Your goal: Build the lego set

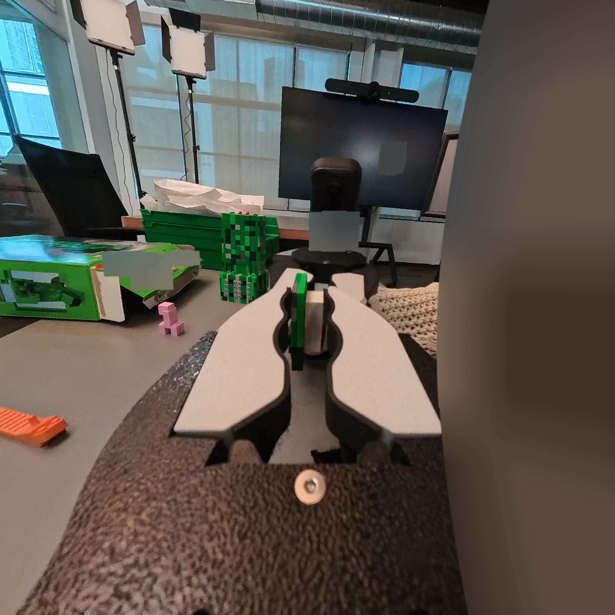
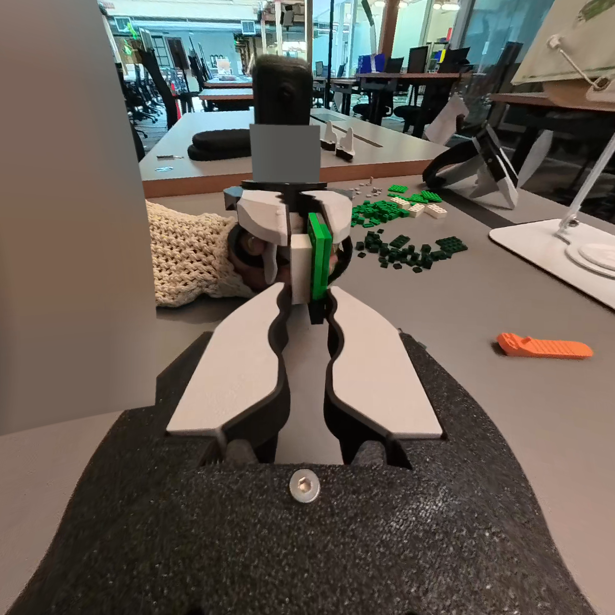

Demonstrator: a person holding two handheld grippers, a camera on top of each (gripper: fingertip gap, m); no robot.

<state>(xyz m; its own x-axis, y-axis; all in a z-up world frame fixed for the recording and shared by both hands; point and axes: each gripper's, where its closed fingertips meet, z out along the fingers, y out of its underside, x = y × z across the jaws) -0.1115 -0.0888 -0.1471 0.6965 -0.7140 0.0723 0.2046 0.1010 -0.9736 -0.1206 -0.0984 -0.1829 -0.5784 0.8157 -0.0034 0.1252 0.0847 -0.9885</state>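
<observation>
A small lego assembly of a bright green plate, a white block and a black piece stands on edge between my two grippers, which face each other. My left gripper is shut on it, with the piece deep between the fingers. In the right wrist view the same assembly sticks out past my right gripper, whose tips close on its near black end. The left gripper grips its far end. A built green creeper model stands on the grey table.
A pink pig figure, a green lego box, green bins and an orange brick separator lie to the left. Loose green bricks, dark green bricks, white bricks and a white lamp base lie to the right. A knit sleeve is close behind.
</observation>
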